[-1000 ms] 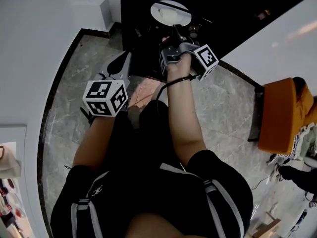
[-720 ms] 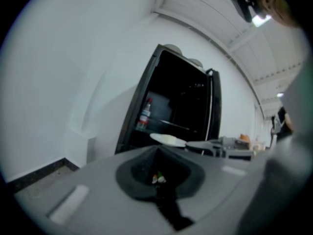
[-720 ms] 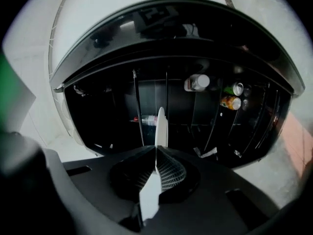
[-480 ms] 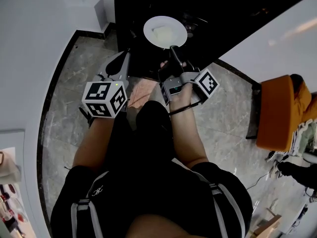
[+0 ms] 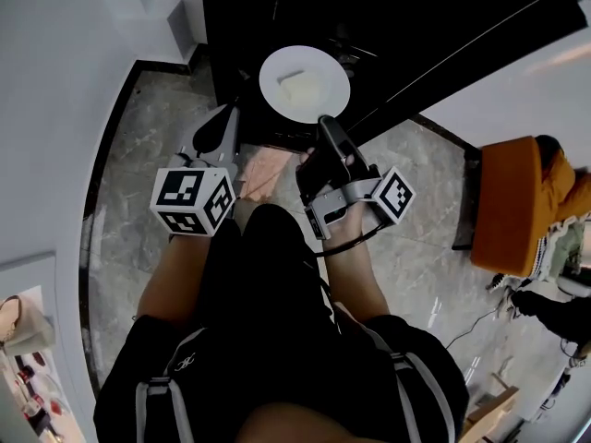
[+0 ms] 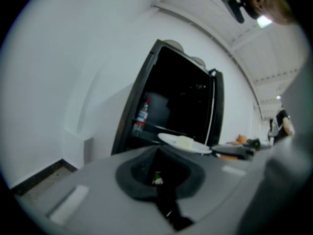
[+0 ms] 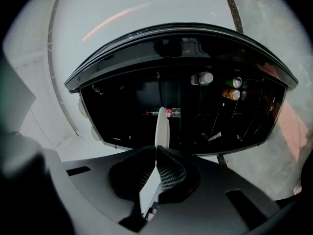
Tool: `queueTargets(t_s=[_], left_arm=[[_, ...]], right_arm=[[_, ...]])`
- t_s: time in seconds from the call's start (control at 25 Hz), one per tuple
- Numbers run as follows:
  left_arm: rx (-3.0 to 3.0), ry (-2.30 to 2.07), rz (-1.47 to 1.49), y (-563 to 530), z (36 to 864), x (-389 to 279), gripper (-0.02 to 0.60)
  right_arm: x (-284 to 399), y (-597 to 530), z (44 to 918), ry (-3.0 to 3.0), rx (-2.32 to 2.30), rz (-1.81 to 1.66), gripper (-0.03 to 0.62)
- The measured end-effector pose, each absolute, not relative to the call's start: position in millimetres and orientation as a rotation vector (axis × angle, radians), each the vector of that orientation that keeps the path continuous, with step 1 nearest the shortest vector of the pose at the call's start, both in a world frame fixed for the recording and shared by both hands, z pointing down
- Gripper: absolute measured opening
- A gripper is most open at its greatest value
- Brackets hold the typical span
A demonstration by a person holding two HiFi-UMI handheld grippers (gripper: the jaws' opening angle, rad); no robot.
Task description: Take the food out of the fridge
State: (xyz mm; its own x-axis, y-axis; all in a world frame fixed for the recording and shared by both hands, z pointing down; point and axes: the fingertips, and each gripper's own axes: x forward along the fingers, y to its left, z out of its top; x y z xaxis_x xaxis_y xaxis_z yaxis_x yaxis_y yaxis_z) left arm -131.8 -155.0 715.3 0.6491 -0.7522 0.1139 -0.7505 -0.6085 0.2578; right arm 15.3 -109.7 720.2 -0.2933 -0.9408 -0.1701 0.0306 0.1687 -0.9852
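Grey marbled floor (image 5: 129,173) and white walls surround an open black fridge (image 5: 416,17), seen from above over the person's dark-clothed lap. Outside the fridge opening, over the floor in front of it, a round white plate (image 5: 328,67) carrying a pale block of food (image 5: 303,89) hangs in the air. The right gripper (image 5: 325,125) holds it by the near rim. In the right gripper view the jaws are pinched on the plate's edge, which stands thin and edge-on between them (image 7: 160,126). The left gripper (image 5: 229,113) sits just beside and left of the plate, apart from it, its jaws pressed together with nothing between them. A clear plastic bottle with a red cap (image 6: 141,117) stands on a fridge shelf behind the plate. An orange chair (image 5: 517,201) stands well off to the right.
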Motion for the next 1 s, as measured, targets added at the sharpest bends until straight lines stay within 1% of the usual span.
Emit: queueTargets(t_s=[0.2, 0.76, 1.0], left_arm=[[2.577, -1.184, 0.037, -156.5, 652.9, -132.2, 0.002], [2.573, -1.141, 0.095, -133.6, 410.6, -131.1, 0.002], [2.596, -1.139, 0.092, -122.3, 332.6, -129.5, 0.002]], right_arm=[[4.9, -95.9, 665.8, 1.479, -0.918, -1.329, 0.009], [10.0, -48.3, 433.7, 1.467, -0.981, -1.348, 0.009], [12.7, -31.1, 358.9, 1.483, -0.976, -1.338, 0.009]])
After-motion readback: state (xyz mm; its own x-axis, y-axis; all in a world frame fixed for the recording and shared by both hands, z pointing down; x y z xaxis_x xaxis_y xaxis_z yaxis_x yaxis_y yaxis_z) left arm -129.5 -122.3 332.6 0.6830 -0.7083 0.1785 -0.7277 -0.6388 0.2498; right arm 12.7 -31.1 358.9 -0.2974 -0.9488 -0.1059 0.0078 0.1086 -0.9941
